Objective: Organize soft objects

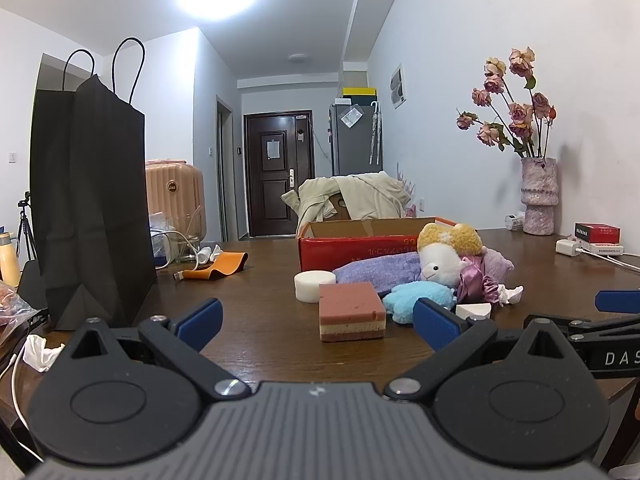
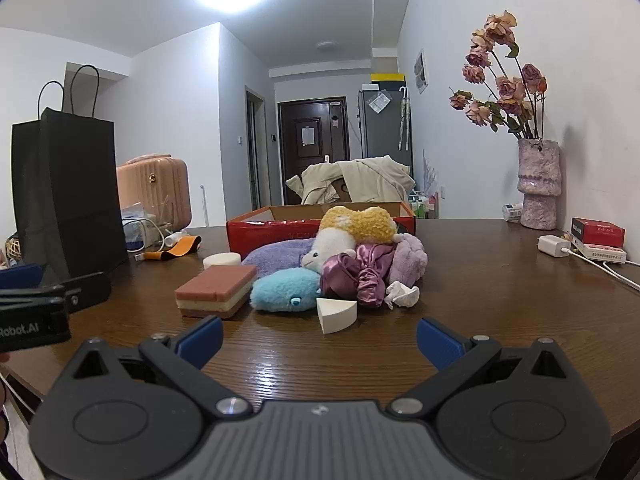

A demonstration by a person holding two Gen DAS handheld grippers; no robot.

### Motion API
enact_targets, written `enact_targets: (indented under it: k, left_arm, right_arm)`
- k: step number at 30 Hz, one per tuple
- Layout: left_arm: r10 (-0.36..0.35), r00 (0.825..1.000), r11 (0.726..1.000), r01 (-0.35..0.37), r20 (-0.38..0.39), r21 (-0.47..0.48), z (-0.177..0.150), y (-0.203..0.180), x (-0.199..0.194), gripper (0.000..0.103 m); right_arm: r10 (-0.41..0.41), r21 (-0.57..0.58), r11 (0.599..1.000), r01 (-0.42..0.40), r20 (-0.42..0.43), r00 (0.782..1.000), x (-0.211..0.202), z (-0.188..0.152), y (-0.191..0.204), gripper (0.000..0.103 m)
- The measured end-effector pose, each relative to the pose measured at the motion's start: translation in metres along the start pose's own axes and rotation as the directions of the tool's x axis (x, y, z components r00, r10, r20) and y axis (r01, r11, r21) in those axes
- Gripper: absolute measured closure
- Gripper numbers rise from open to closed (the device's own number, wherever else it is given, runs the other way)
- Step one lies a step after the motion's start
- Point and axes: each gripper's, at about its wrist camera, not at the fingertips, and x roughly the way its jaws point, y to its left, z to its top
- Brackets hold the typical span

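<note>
1. Left wrist view first: the left gripper (image 1: 318, 322) hovers low over the wooden table (image 1: 260, 292), its blue fingers spread wide with nothing between them.
2. Straight ahead of it sits the layered pink-and-cream sponge block (image 1: 352, 317), flat on the table, with a white round sponge (image 1: 314, 285) just behind it.
3. Over in the right wrist view, the right gripper (image 2: 319, 338) is wide apart too, and empty, low above the table.
4. Nearest to it is a white wedge sponge (image 2: 335, 314), resting on the table just in front of the pile.
5. And what a pile: a fluffy blue plush (image 2: 286, 289) beside the sponge block, a white lamb plush with a yellow top (image 2: 352, 232) leaning over a lavender towel (image 2: 276, 258), a shiny purple scrunchie (image 2: 358, 274) in the middle, and a pale lilac plush (image 2: 408, 260) on the right.
6. A small crumpled white cloth (image 2: 402, 294) lies at the pile's right front edge.
7. Behind the heap stands an open red box (image 2: 256, 234), touching or nearly touching the soft things.
8. Off to the left, a tall black paper bag (image 1: 90, 200) stands upright on the table.
9. Far right, a vase of dried roses (image 2: 538, 184) by the wall, well apart from the pile.
</note>
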Motion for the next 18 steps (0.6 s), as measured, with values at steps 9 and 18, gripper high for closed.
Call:
enact_targets:
  k: [9,18]
  left_arm:
    - [0.001,1.000,1.000,-0.001,0.000,-0.001,0.001,0.000,-0.001,0.000]
    - [-0.033,0.999,0.999,0.032,-0.011,-0.012,0.011,0.000,0.023,0.000]
  right_arm:
    - [0.000,0.000,1.000,0.000,-0.004,1.000,0.002,0.000,0.000,0.000]
    - [-0.017,-0.006,1.000,0.017,0.049,0.999,0.015,0.011,-0.011,0.000]
